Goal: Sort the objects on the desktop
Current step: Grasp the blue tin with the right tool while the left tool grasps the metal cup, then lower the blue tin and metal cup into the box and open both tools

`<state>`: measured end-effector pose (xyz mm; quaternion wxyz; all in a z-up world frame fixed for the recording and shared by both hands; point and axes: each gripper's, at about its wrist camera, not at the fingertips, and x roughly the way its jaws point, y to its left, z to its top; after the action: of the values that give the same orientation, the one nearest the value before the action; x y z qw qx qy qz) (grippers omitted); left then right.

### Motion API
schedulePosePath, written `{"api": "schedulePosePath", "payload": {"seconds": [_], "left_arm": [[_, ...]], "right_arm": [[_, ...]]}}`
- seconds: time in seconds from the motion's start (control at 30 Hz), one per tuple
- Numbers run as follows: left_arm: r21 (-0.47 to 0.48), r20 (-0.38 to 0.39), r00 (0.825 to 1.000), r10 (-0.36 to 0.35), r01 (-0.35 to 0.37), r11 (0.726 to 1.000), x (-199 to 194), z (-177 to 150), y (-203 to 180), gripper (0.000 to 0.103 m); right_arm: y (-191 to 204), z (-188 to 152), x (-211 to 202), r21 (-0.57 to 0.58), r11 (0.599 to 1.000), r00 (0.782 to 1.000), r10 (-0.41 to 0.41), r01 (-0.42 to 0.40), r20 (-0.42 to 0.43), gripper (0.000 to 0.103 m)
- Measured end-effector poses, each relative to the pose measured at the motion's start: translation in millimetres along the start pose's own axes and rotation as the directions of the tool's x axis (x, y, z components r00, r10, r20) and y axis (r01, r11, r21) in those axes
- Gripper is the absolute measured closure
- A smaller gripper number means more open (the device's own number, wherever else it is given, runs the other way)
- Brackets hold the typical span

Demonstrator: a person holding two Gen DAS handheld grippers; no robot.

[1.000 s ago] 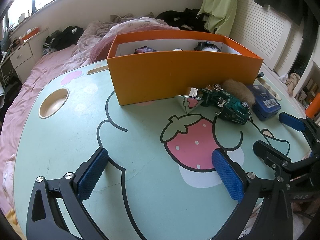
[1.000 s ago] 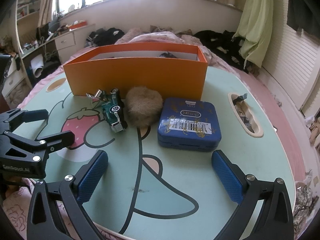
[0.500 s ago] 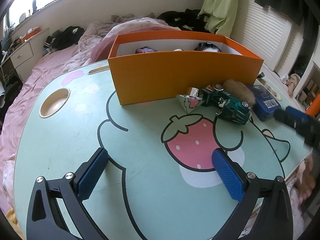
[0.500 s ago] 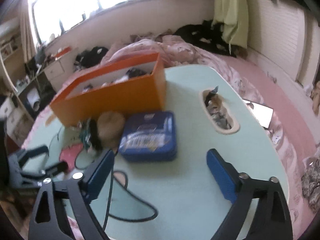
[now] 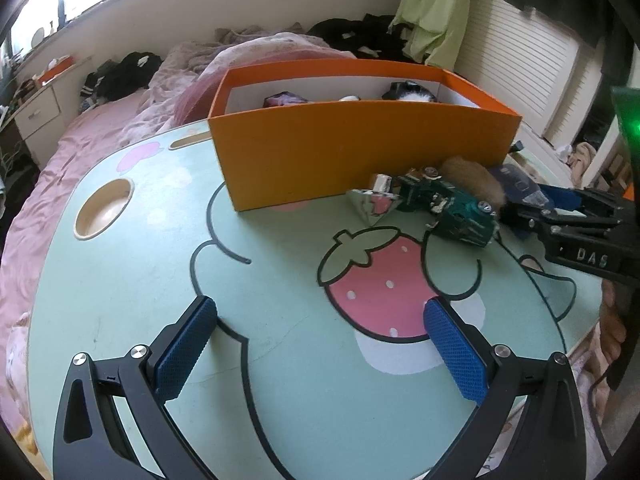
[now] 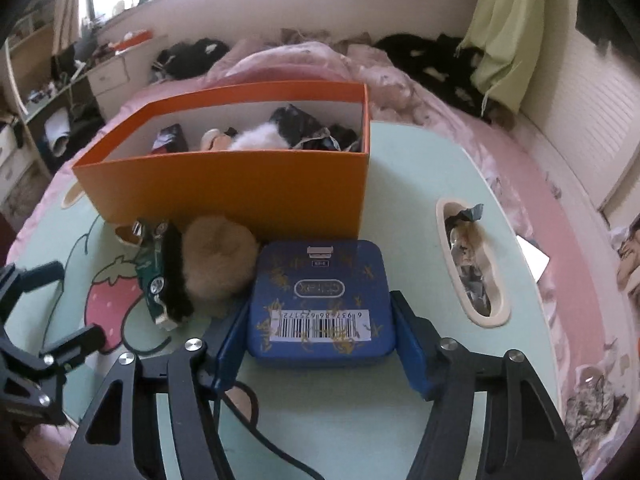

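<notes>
With the blue tin (image 6: 319, 300) lying flat just near of the orange box (image 6: 224, 188), the right gripper (image 6: 316, 346) is closing around its near sides and should seat both pads squarely before lifting, while the left gripper (image 5: 320, 350) hangs wide and empty.

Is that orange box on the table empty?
No. The orange box is open-topped, and the right wrist view shows a white fluffy item and dark items inside.
</notes>
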<state>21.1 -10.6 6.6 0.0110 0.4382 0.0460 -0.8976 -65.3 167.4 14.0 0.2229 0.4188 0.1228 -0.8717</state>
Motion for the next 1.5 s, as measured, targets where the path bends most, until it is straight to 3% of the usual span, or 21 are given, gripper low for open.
{"api": "schedulePosePath", "payload": {"seconds": [0.17, 0.27, 0.33, 0.53, 0.57, 0.67, 0.83, 1.0, 1.1, 1.13, 1.2, 1.23, 1.27, 1.33, 1.5], "left_arm": [[0.024, 0.062, 0.997, -0.049, 0.048, 0.999, -9, 20, -5, 0.010], [0.007, 0.043, 0.996, -0.074, 0.074, 0.997, 2, 39, -3, 0.028], [0.026, 0.012, 0.997, -0.073, 0.072, 0.997, 14, 46, -6, 0.030], [0.076, -0.024, 0.997, -0.077, 0.078, 0.994, 34, 51, -13, 0.063], [0.084, -0.023, 0.997, -0.068, 0.070, 0.994, 34, 52, -14, 0.074], [0.091, -0.008, 0.995, -0.098, 0.098, 0.991, 27, 48, -18, 0.075], [0.104, 0.098, 0.990, -0.099, 0.089, 0.991, -17, 40, -16, 0.075], [0.095, 0.217, 0.974, -0.071, 0.051, 0.994, -49, 78, -8, 0.075], [0.034, 0.228, 0.972, -0.049, 0.043, 0.999, -39, 104, 5, 0.074], [-0.003, 0.206, 0.978, -0.045, 0.046, 0.999, -27, 111, 13, 0.071], [-0.077, 0.126, 0.992, -0.012, 0.022, 0.997, 0, 112, 26, 0.036], [-0.097, 0.105, 0.994, -0.016, 0.026, 0.995, 7, 108, 28, 0.032], [-0.088, 0.135, 0.991, -0.018, 0.030, 0.996, 10, 102, 29, 0.030], [-0.034, 0.190, 0.982, -0.003, 0.009, 0.999, 8, 92, 21, 0.028], [-0.038, 0.205, 0.979, -0.007, 0.015, 0.999, 7, 87, 21, 0.027]], "right_arm": [[-8, -15, -14, 0.028, 0.997, 0.996, 0.071, -0.072, 0.053, 0.037], [-7, -20, -23, 0.029, 0.996, 0.993, 0.087, -0.089, 0.074, 0.037], [-7, -22, -28, 0.026, 0.995, 0.992, 0.090, -0.093, 0.085, 0.037], [-3, -21, -33, 0.027, 0.995, 0.991, 0.094, -0.097, 0.100, 0.037], [-2, -21, -33, 0.025, 0.995, 0.991, 0.094, -0.097, 0.098, 0.037], [-1, -21, -33, 0.026, 0.994, 0.990, 0.103, -0.106, 0.100, 0.037], [-1, -6, -48, 0.044, 0.990, 0.981, 0.123, -0.132, 0.151, 0.037], [12, 44, -60, 0.020, 0.991, 0.961, 0.122, -0.131, 0.247, 0.037], [20, 73, -42, 0.037, 0.990, 0.962, 0.122, -0.135, 0.245, 0.037], [22, 80, -32, 0.040, 0.991, 0.964, 0.114, -0.127, 0.239, 0.037], [27, 87, -13, 0.031, 0.995, 0.974, 0.086, -0.094, 0.210, 0.030], [31, 87, -2, 0.024, 0.998, 0.982, 0.058, -0.063, 0.178, 0.019], [35, 85, 9, 0.009, 0.999, 0.988, 0.043, -0.045, 0.145, 0.017], [41, 78, 6, -0.041, 0.999, 0.980, -0.003, 0.011, 0.199, 0.015], [36, 77, 4, -0.032, 0.999, 0.984, 0.026, -0.020, 0.178, 0.015]]}}
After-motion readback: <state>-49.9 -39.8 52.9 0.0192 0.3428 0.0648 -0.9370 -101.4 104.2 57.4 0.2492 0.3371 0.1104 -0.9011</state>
